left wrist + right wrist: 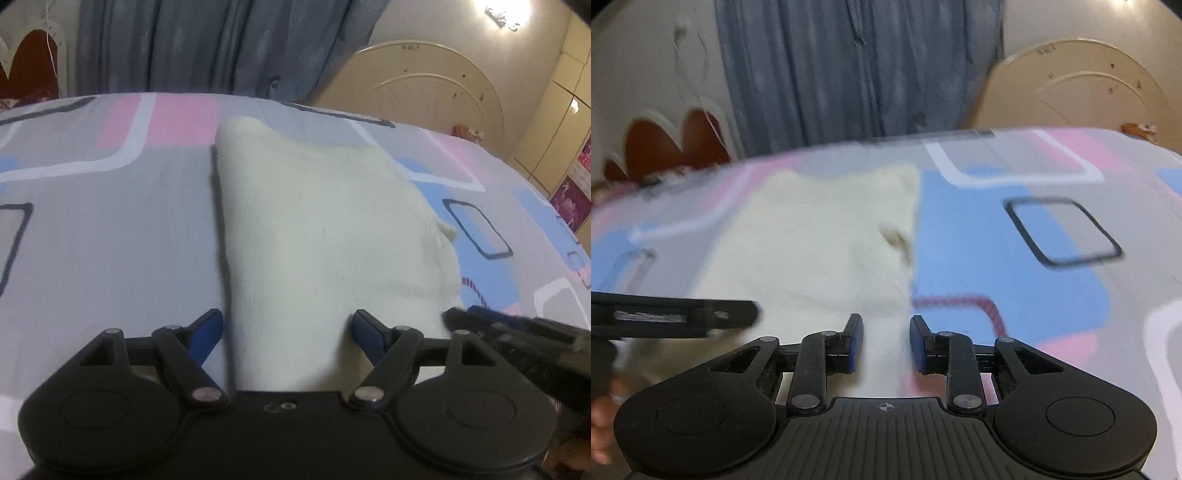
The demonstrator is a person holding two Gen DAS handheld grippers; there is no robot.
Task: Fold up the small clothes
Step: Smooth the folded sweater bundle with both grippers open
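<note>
A small cream-white garment [317, 229] lies folded flat on the bed, running away from me; it also shows in the right wrist view [820, 236], blurred. My left gripper [288, 328] is open, its blue-padded fingers straddling the garment's near left part. My right gripper [886, 343] is open, narrower, with its jaws over the garment's near right edge. The right gripper's tip shows at the lower right of the left wrist view [491, 325]; the left gripper's finger shows at the left of the right wrist view [683, 314].
The bed sheet [92, 229] is grey with pink, blue and white rectangles. A blue-grey curtain [207, 44] hangs behind the bed. A cream arched headboard [436, 85] stands at the back right, wardrobe doors [554, 122] farther right.
</note>
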